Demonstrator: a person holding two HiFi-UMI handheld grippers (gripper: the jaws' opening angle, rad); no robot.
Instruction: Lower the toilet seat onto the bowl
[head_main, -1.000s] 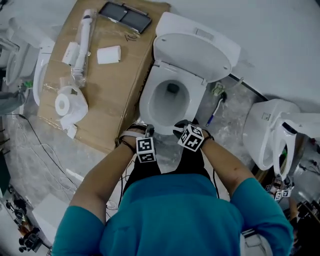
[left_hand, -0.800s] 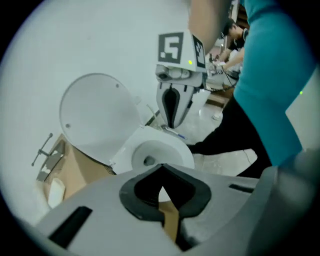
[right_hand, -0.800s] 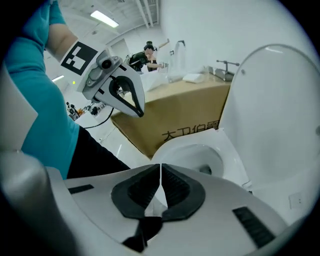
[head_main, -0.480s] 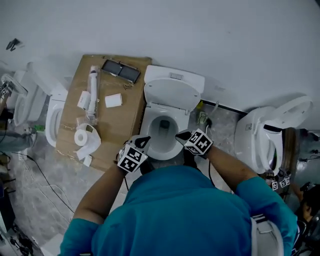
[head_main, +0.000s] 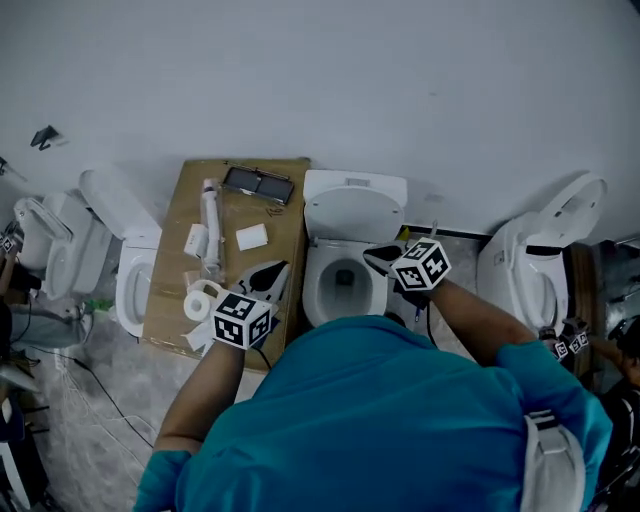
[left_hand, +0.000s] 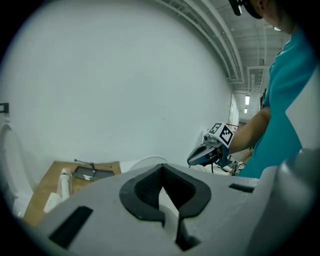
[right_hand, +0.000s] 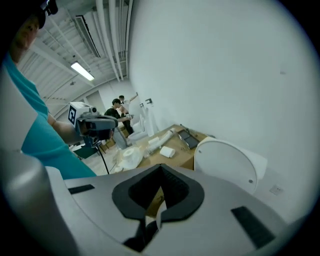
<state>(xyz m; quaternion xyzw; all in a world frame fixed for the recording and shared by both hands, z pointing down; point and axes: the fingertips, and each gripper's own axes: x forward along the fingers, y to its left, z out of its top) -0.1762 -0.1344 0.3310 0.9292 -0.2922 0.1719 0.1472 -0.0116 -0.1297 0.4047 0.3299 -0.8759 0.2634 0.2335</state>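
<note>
Bowl (head_main: 312, 287) shows only in head view; left gripper (head_main: 280, 270) and right gripper (head_main: 370, 256) fingers closed.

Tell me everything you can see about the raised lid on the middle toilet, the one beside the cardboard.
The lid is a white, smooth, glossy oval that looks like plastic. It stands raised, tilted back against the tank, hinged at the rear of the open bowl. The right gripper view shows a small dark dot on its inner face. The right hand-held gripper is near the bowl's right rim and does not touch the lid. I cannot tell whether a separate seat ring is up with it.
</note>
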